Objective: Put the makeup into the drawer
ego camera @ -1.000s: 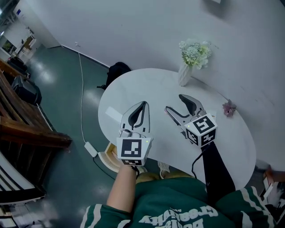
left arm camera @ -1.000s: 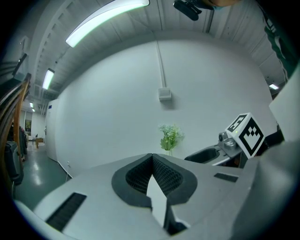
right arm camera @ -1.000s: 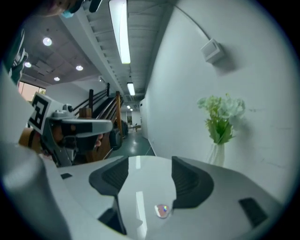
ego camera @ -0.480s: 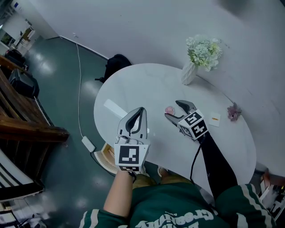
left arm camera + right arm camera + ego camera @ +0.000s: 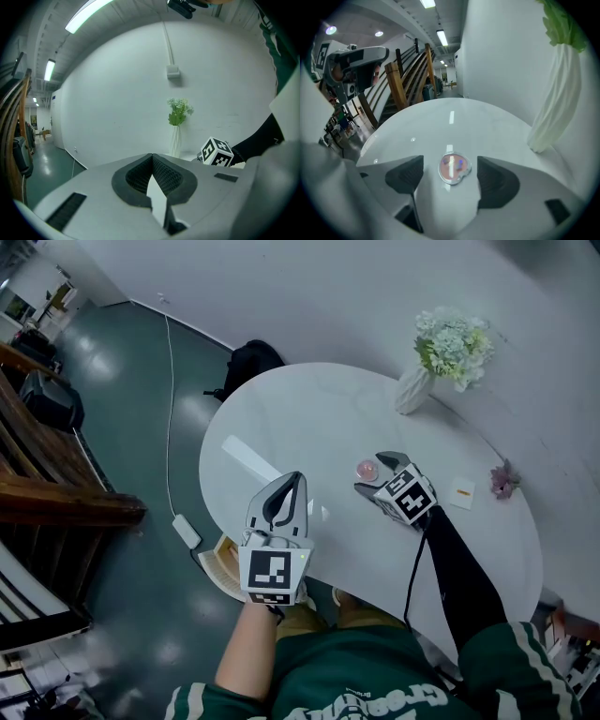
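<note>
Right gripper view: pink compact between spread jaws

The round pink makeup compact [image 5: 453, 168] lies flat on the white table [image 5: 440, 122]. It sits between the pads of the right gripper [image 5: 373, 474] and touches neither; those jaws have just been opening. A white vase [image 5: 555, 108] stands beyond. The left gripper [image 5: 296, 480] hovers nearby, its jaws pressed together and empty.

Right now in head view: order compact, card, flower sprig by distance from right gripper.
1. pink compact, at the right gripper's tips; its jaws have just been opening, not touching it.
2. white card, to the gripper's right.
3. pink flower sprig, farther right, near the table edge.
</note>
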`<state>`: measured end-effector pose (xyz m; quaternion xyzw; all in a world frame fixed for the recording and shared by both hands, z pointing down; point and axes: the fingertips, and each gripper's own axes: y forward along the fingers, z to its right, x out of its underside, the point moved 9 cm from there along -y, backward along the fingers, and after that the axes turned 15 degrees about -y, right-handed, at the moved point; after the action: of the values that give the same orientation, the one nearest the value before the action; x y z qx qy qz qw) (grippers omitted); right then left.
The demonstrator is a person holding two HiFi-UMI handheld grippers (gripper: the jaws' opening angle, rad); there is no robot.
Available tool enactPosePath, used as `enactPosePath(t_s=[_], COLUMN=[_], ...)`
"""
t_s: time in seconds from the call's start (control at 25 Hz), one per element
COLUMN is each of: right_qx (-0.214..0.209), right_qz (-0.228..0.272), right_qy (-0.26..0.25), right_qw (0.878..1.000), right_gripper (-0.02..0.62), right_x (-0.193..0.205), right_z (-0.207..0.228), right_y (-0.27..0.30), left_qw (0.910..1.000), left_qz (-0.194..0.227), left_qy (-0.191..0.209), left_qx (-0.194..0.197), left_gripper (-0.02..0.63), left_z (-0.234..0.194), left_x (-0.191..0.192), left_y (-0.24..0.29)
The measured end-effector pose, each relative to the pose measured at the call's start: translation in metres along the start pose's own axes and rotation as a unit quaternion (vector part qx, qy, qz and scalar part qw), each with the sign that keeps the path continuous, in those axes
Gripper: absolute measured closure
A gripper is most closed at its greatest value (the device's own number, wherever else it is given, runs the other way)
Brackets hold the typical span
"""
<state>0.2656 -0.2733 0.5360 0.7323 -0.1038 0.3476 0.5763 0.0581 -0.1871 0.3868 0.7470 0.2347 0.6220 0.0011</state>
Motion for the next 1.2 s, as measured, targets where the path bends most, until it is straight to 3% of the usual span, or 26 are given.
enactPosePath(t_s=[0.24, 0.44, 0.52, 0.76, 1.0, 1.2], right_qx=[-0.006, 0.003, -0.001, -0.001, 0.044, 0.103], right_qz=[-0.013, -0.028, -0.038, -0.030, 0.025, 0.090], right_qy=[0.000, -0.009, -0.011, -0.001, 0.019, 0.037], right_qw=[1.000, 1.000, 0.999, 1.000, 0.999, 0.990], right_gripper=[0.229, 0.273, 0.357, 0.360, 0.360, 0.360], right_x=[0.005, 0.004, 0.002, 0.004, -0.007, -0.029], right_z=[0.003, 0.003, 0.003, 0.003, -0.002, -0.002], right_y=[0.010, 0.009, 0.008, 0.006, -0.025, -0.066], left_qw=[1.0000, 0.9999, 0.9999, 0.9998, 0.9997, 0.9991], left_qz=[-0.006, -0.005, -0.004, 0.000, 0.016, 0.040], left_qy=[-0.003, -0.006, -0.010, -0.014, -0.018, -0.016], left_qx=[-0.004, -0.007, -0.007, -0.014, -0.006, 0.003], left_gripper=[0.606, 0.606, 0.606, 0.606, 0.606, 0.606], left_z=[-0.005, -0.007, -0.008, -0.010, -0.005, 0.002], left_x=[0.006, 0.005, 0.005, 0.004, -0.011, -0.032], left_y=[-0.002, -0.002, -0.002, -0.003, -0.008, -0.015])
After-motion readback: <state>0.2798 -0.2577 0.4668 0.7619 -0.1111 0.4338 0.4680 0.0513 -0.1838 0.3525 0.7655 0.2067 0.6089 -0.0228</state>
